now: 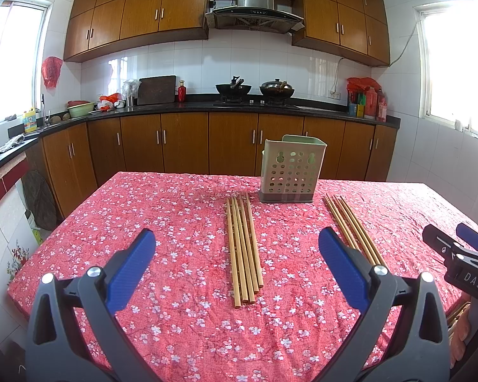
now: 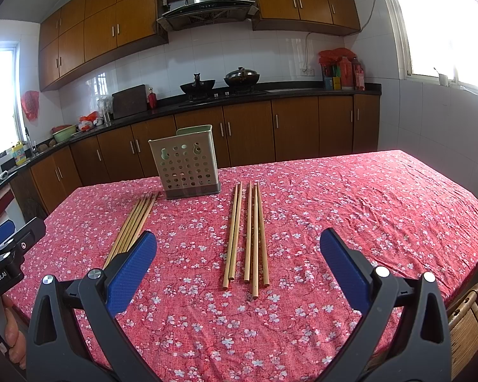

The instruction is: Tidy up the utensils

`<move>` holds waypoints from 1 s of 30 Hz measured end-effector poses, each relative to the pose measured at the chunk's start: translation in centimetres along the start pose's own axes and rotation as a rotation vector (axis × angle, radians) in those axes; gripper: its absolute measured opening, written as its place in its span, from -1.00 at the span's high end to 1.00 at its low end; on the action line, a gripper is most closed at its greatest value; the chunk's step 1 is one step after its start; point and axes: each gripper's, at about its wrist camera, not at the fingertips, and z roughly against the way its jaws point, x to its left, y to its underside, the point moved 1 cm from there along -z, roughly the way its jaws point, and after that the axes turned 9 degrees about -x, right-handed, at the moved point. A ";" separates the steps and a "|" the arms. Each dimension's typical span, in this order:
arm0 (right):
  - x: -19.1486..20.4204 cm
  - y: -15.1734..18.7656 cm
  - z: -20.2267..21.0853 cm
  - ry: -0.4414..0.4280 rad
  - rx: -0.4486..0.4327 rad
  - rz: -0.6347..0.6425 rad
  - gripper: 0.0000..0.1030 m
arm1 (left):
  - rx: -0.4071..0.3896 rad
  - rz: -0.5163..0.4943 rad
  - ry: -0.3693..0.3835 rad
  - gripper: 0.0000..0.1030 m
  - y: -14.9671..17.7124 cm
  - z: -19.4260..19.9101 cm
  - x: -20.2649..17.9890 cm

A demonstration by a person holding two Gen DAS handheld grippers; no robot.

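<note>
Two bundles of wooden chopsticks lie on the red floral tablecloth (image 1: 175, 210). The left bundle (image 1: 243, 248) (image 2: 133, 222) rests straight ahead of my left gripper (image 1: 237, 238), which hovers open and empty above the table's near edge. The right bundle (image 1: 353, 226) (image 2: 248, 235) lies spread ahead of my right gripper (image 2: 239, 242) (image 1: 455, 238), likewise open and empty. A pale green perforated utensil holder (image 1: 291, 168) (image 2: 184, 162) stands upright beyond both bundles, with nothing showing in it.
A kitchen counter (image 1: 175, 106) with woks, bottles and a bowl runs along the far wall behind the table. A wicker chair (image 2: 468, 315) sits at the table's near right corner. A hand (image 2: 14, 328) holds the left tool.
</note>
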 end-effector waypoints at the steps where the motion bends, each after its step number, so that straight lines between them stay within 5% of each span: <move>1: 0.0 0.0 0.0 0.000 0.000 0.000 -0.97 | 0.000 0.000 0.000 -0.92 0.0 0.0 0.0; 18: 0.3 0.2 -0.8 0.004 0.019 0.004 -0.97 | 0.018 -0.001 -0.003 -0.92 0.0 -0.6 -0.4; 30: -3.4 0.2 -6.4 0.097 0.147 -0.054 -0.96 | 0.172 0.058 -0.041 -0.92 1.9 -5.6 2.2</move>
